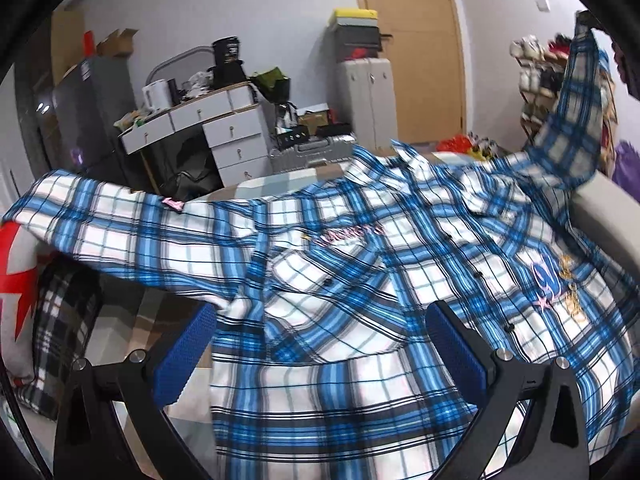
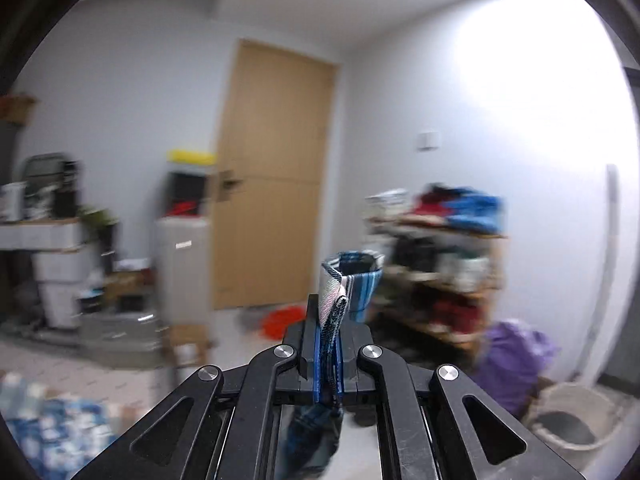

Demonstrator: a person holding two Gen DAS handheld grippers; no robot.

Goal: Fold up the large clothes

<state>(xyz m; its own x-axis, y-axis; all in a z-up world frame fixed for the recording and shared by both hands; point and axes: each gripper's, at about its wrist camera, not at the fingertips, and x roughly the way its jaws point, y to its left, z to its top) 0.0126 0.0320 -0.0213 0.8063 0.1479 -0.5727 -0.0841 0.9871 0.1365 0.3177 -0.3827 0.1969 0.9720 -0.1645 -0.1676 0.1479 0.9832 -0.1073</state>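
A blue, white and black plaid shirt lies front up, spread over a table, its buttons and embroidery showing. My left gripper hovers open just above the shirt's lower front, blue pads wide apart and nothing pinched between them. One sleeve rises steeply at the far right to a dark shape at its top. In the right wrist view my right gripper is shut on that sleeve's cuff, held high and pointing across the room. The other sleeve stretches out flat to the left.
White drawer units, a silver suitcase and a wooden door stand behind the table. A cluttered shelf, a purple bag and a bucket are on the right. A plaid cushion lies at the left.
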